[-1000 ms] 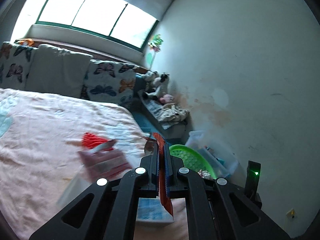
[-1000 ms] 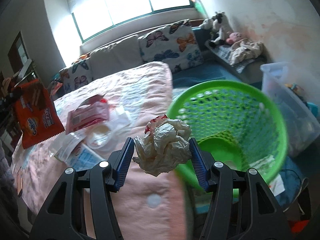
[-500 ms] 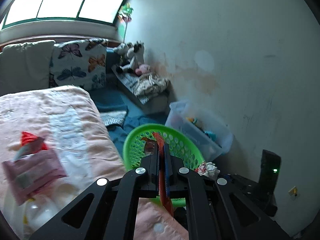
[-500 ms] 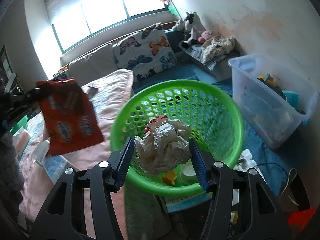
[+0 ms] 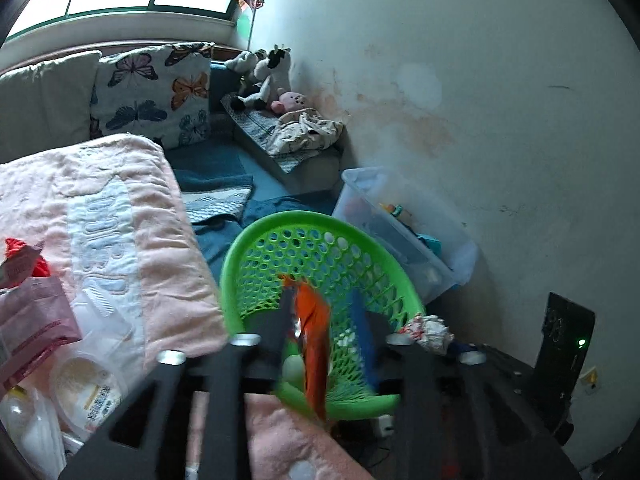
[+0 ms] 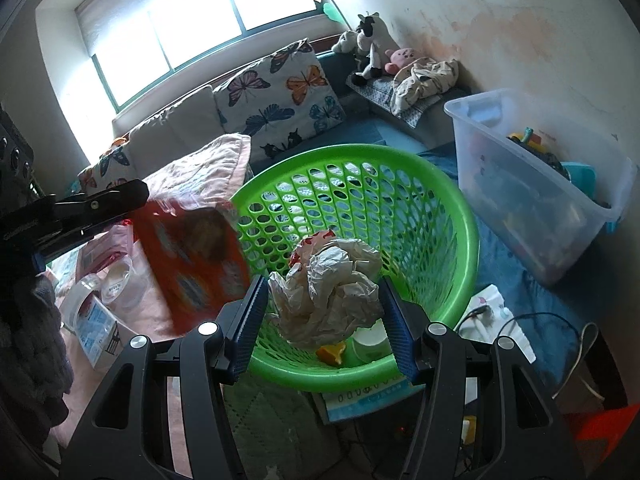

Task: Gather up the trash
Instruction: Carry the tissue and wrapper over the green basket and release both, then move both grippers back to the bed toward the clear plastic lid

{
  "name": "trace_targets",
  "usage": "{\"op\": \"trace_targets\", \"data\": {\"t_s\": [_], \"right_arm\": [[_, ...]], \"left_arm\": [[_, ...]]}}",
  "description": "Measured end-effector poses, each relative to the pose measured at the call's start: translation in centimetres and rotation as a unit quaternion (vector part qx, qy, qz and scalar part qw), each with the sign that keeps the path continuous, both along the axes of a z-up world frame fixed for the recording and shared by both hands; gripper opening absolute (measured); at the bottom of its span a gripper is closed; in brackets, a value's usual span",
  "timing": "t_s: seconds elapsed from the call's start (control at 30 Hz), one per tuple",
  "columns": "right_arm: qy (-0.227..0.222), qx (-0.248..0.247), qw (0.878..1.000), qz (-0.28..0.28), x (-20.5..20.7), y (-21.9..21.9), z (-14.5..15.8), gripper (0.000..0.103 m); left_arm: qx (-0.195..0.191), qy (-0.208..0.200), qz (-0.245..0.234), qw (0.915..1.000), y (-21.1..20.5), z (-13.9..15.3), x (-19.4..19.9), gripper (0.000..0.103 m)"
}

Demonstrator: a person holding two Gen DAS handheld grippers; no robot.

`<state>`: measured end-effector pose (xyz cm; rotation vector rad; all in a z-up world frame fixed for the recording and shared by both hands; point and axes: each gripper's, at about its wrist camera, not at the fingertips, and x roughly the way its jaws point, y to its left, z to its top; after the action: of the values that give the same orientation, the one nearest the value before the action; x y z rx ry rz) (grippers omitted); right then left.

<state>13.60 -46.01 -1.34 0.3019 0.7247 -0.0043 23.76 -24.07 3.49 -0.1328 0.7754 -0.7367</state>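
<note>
The left gripper (image 5: 324, 320) hangs over the near rim of the green perforated basket (image 5: 240, 248), its jaws opening, and the orange snack wrapper (image 5: 314, 344) between them looks loose, blurred. The right gripper (image 6: 324, 300) squeezes a crumpled paper ball (image 6: 332, 284) above the same basket. To the basket's left lies a pink blanket (image 5: 160, 216) strewn with plastic tubs (image 5: 86, 390); to its right stands a clear storage bin (image 6: 532, 184). Butterfly cushions (image 6: 280, 96) and plush toys (image 6: 372, 48) line the far wall. No writing is legible.

My right gripper (image 6: 322, 312): black frame, triangular cutouts, silver screw heads, ribbed blue pads (image 6: 250, 326). My left gripper (image 5: 324, 320): same black build, blurred.
</note>
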Motion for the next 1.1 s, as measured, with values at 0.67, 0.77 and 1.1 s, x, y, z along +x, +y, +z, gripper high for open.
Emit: {"op": "trace_targets", "data": {"t_s": [0.67,0.77,1.1], "right_arm": [[0.029,-0.021,0.999,0.007,3.0,0.1,-0.8,0.057],[0.038,-0.033,0.999,0.008,4.5,0.2,-1.4,0.057],[0.056,-0.070,0.996,0.003,9.6,0.6,-2.5,0.062]], "left_arm": [[0.016,-0.025,0.063,0.9976,7.0,1.2,-3.8,0.065],[0.018,-0.024,0.085,0.9959,8.9,1.0,-4.4,0.066],[0.029,-0.036,0.163,0.9856,16.4,1.0,-6.1,0.072]]}}
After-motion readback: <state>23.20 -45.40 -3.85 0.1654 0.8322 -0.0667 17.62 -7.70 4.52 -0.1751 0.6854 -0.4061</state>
